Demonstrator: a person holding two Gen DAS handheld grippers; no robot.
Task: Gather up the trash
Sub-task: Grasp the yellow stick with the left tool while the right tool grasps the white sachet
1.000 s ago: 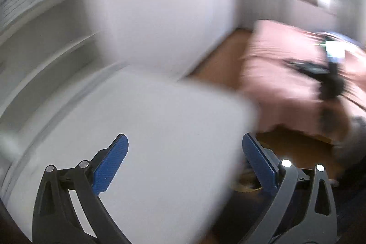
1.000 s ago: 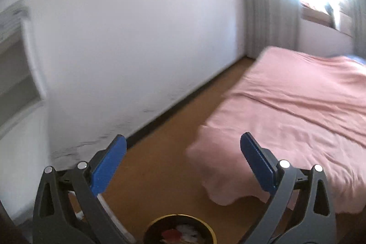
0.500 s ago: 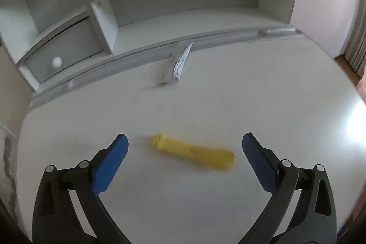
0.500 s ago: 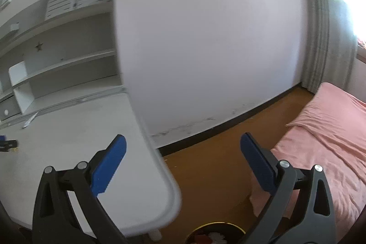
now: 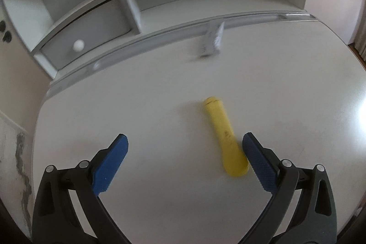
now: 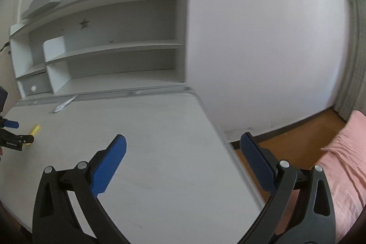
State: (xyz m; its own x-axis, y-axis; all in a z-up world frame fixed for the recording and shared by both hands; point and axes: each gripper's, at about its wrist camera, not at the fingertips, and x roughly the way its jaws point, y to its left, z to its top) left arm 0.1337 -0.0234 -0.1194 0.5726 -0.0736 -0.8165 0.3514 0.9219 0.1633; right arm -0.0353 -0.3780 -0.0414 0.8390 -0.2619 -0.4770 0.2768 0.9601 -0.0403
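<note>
A white desk is seen from above, with a grey drawer in the shelf unit at the back left. The left gripper is held wide open over the desk. A yellow tube-shaped piece of trash lies just inside its right finger. Farther back, a blurred white packet lies near the desk's rear rail. The right gripper is spread open above the desk's right edge, nothing between its fingers. A pink bed is seen at far right.

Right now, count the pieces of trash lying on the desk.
2. A yellow tube lies near the front, just beside the left gripper's right-hand finger. A white wrapper lies at the back of the desk by the shelf ledge. Others may lie out of view.
</note>
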